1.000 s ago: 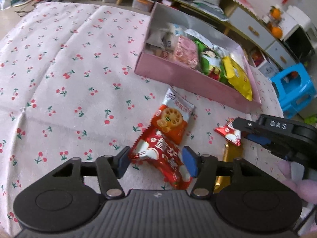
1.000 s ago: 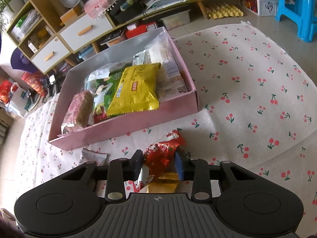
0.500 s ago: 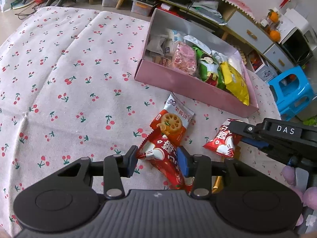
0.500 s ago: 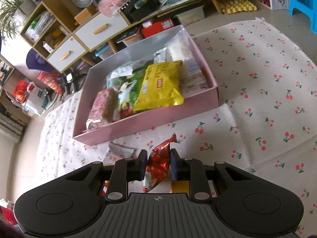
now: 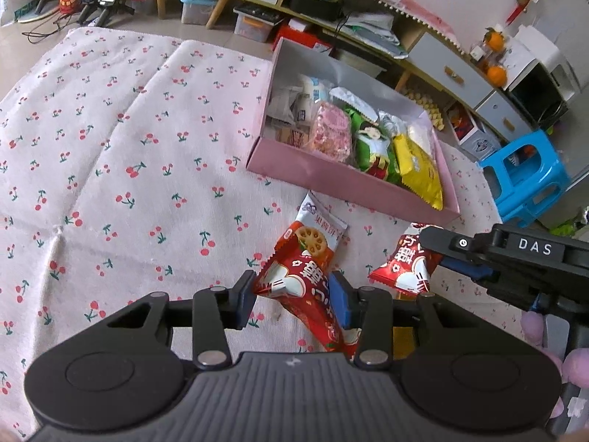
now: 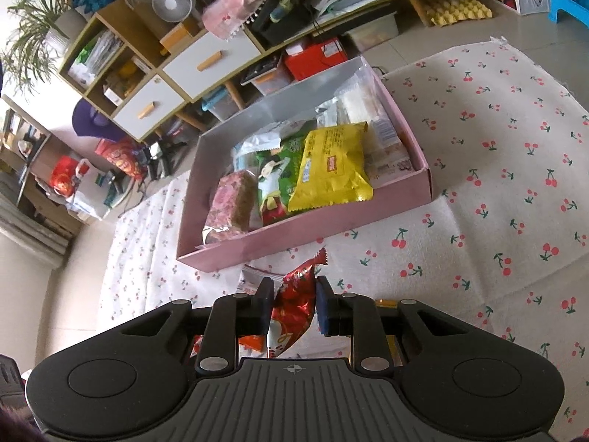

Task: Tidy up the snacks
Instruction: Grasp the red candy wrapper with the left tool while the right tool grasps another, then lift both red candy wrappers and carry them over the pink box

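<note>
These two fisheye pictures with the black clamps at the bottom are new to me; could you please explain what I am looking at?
No robot here: a person carries a hand-held gripper in each hand, and each has a camera looking forward along its two fingers. One picture is from the left hand-held gripper, whose jaws have just closed on a red snack packet lying on the cherry-print cloth. The other is from the right hand-held gripper, which pinches a second red packet; it also shows at the right of the left view. An orange lotus-root packet lies on the cloth. Behind stands a pink box already holding snacks, including a yellow bag.
</note>
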`<state>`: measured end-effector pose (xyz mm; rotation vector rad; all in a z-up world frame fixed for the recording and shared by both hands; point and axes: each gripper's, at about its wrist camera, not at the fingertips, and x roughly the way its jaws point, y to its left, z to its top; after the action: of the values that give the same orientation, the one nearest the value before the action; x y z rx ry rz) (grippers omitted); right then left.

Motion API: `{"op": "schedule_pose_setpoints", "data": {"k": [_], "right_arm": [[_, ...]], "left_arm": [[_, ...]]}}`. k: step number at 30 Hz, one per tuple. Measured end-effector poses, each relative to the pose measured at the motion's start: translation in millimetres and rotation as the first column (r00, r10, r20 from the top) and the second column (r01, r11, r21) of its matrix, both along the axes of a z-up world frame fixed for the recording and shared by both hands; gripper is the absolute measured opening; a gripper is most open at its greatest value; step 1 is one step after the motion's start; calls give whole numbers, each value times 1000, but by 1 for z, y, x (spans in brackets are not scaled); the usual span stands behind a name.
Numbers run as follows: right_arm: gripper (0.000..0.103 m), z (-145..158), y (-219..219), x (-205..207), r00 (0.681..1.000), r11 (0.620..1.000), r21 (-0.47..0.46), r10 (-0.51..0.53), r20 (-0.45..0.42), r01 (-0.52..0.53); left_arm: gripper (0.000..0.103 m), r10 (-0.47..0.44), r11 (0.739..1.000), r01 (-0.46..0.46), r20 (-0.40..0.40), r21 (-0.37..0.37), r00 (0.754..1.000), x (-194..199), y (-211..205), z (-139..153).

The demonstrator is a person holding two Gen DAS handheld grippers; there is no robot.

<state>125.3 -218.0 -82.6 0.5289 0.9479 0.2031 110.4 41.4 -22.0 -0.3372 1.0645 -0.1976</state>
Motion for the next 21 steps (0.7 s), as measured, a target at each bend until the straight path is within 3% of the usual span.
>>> {"op": "schedule_pose_setpoints", "data": {"k": [9,16,21], "right_arm": [[22,14,-14,-2,998,998,43,-45,39,44],[22,32,-26,-4,993,994,85,-73,93,65],[28,15,-22,-1,998,996,75,-51,28,49]], "left_arm": [[39,23,1000,-22,41,-12,999,7,5,7],[39,33,999,-32,120,-14,992,19,4,20],[39,31,1000,-31,114,-2,993,20,5,19]]}}
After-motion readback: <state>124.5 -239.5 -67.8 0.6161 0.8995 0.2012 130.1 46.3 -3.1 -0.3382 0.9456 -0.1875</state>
